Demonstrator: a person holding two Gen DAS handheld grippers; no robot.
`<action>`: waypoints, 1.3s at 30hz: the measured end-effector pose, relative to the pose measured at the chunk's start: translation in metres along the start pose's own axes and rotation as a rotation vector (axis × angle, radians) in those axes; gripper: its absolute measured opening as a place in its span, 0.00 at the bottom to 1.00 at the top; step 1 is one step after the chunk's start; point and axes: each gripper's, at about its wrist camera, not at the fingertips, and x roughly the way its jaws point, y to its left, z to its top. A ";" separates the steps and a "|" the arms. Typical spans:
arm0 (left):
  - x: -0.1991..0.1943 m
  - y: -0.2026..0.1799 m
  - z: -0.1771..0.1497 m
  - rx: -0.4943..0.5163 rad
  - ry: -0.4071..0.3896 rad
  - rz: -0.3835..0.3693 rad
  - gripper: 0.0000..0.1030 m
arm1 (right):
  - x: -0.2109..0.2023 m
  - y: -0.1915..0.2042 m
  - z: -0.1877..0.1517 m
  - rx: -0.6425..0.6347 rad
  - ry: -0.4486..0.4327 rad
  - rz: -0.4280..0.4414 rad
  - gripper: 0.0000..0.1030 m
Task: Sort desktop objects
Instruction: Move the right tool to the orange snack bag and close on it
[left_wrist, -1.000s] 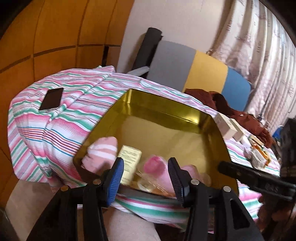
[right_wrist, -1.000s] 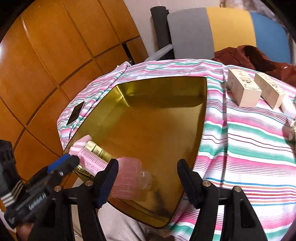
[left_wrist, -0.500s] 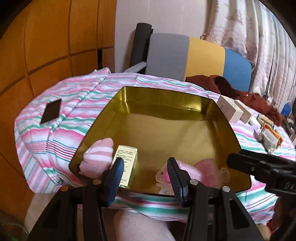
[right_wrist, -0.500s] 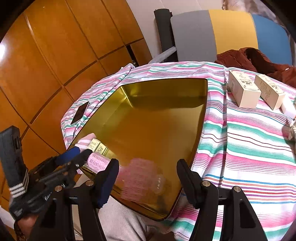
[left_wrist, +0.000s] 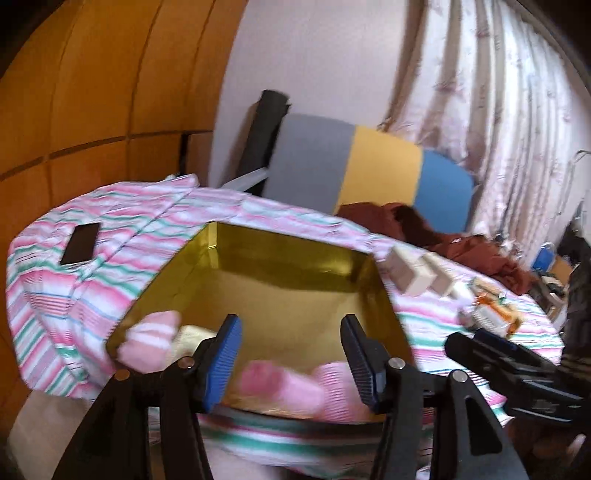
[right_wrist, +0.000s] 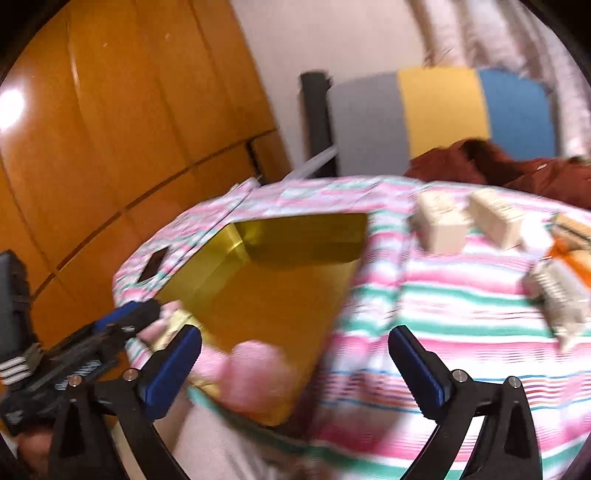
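socks (left_wrist: 147, 341) in tin (left_wrist: 295, 258) near edge, boxes (left_wrist: 410, 275) right of tin, phone (left_wrist: 80, 242) left

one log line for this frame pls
left gripper: jaws just opened, empty | right gripper: jaws just opened wide, empty | pink socks, small box in gold tin

I am working in a lived-in room of a home: a striped pink, green and white cloth (left_wrist: 110, 258) covers the table, flowered curtains (left_wrist: 517, 129) hang along the right wall, and orange wood panels (left_wrist: 92, 92) line the left. Beyond the table's far edge stands a grey, yellow and blue chair back (left_wrist: 369, 170), with brown clothing (left_wrist: 461, 243) heaped beside it.
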 end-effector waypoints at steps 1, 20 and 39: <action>0.001 -0.007 0.000 0.006 -0.003 -0.024 0.55 | -0.004 -0.008 -0.001 0.005 -0.016 -0.032 1.00; 0.083 -0.182 -0.040 0.260 0.174 -0.312 0.59 | -0.069 -0.196 -0.047 0.318 -0.068 -0.398 1.00; 0.148 -0.204 -0.061 0.272 0.280 -0.264 0.59 | -0.044 -0.260 -0.018 0.518 -0.078 -0.252 0.99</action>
